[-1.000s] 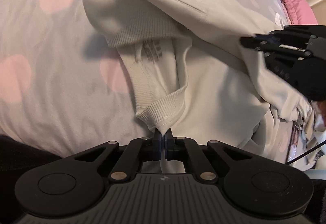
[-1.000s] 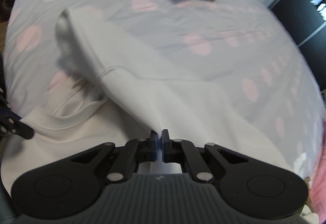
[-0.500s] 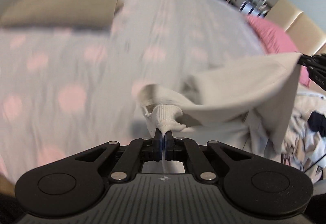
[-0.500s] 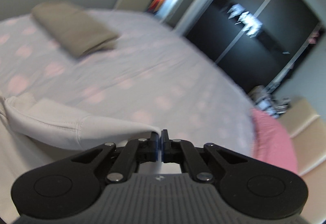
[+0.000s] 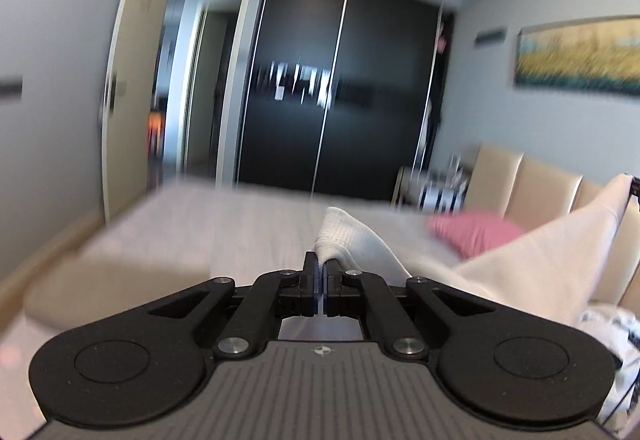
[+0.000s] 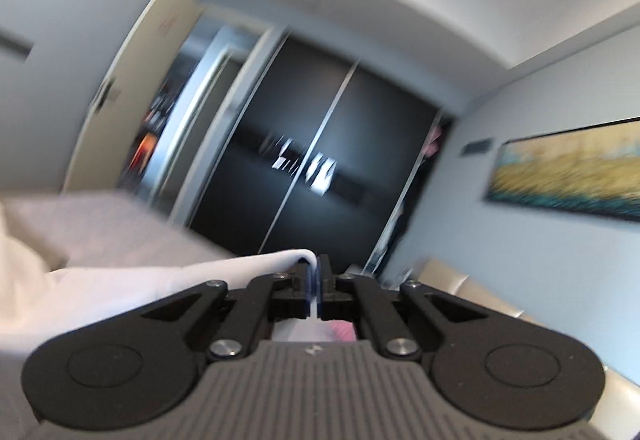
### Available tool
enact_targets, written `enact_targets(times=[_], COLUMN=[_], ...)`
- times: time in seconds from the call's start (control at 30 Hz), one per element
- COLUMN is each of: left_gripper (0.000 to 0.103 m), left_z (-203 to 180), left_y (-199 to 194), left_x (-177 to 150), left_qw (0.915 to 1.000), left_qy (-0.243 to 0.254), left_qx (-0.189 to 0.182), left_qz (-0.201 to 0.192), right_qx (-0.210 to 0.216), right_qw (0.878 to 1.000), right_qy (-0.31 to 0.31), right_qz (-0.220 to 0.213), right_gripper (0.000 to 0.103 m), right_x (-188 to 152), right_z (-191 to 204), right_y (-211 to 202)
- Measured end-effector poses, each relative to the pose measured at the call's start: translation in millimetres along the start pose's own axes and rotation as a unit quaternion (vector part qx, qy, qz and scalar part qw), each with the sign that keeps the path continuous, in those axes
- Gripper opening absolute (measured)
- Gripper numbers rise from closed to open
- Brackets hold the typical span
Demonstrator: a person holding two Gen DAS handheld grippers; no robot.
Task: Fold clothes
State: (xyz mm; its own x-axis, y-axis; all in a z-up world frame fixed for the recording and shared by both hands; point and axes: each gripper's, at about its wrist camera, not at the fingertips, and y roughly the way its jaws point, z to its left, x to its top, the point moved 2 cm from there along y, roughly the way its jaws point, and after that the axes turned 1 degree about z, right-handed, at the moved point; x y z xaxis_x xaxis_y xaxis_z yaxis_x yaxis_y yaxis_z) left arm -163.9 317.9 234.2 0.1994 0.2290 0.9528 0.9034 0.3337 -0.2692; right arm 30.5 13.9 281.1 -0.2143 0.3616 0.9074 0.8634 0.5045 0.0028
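A cream sweatshirt hangs stretched between both grippers, lifted off the bed. My left gripper is shut on its ribbed cuff, which sticks up above the fingertips. My right gripper is shut on a smooth edge of the same sweatshirt, whose cloth runs off to the left. In the left wrist view the right gripper's tip shows at the far right edge, holding the cloth's raised corner. Most of the garment's lower part is hidden below the grippers.
The bed with its pale sheet lies below and ahead. A pink pillow rests by the beige padded headboard. Dark sliding wardrobe doors face me. More clothes lie at the right.
Both grippers have risen and tilted up with the sweatshirt, from looking down on the bed to facing the wardrobe. The garment has come up off the sheet. Both stay shut.
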Motion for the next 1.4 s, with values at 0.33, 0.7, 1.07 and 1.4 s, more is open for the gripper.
enact_targets(times=[0.33, 0.7, 1.07, 1.4], left_gripper=[0.0, 0.0, 0.0, 0.006], left_z=[-10.3, 19.9, 10.4, -2.3], left_y=[-39.0, 72.4, 115.5, 82.7], left_x=[50.2, -93.9, -268.9, -291.4], left_qw=[0.995, 0.9847, 0.923, 0.8983], left_qy=[0.026, 0.047, 0.123, 0.196], left_qx=[-0.017, -0.008, -0.08, -0.142], left_qz=[-0.095, 0.168, 0.356, 0.367], right_qx=[-0.045, 0.052, 0.06, 0.11], right_qw=[0.997, 0.966, 0.905, 0.9], right_qy=[0.051, 0.082, 0.062, -0.047], right_qz=[-0.03, 0.241, 0.417, 0.419], right_gripper=[0.003, 0.003, 0.003, 0.044], right_x=[17.9, -180.8, -334.7, -343.4], right_z=[-57.6, 2.2, 57.1, 84.5], right_y=[-42.8, 31.3, 60.9, 53.0])
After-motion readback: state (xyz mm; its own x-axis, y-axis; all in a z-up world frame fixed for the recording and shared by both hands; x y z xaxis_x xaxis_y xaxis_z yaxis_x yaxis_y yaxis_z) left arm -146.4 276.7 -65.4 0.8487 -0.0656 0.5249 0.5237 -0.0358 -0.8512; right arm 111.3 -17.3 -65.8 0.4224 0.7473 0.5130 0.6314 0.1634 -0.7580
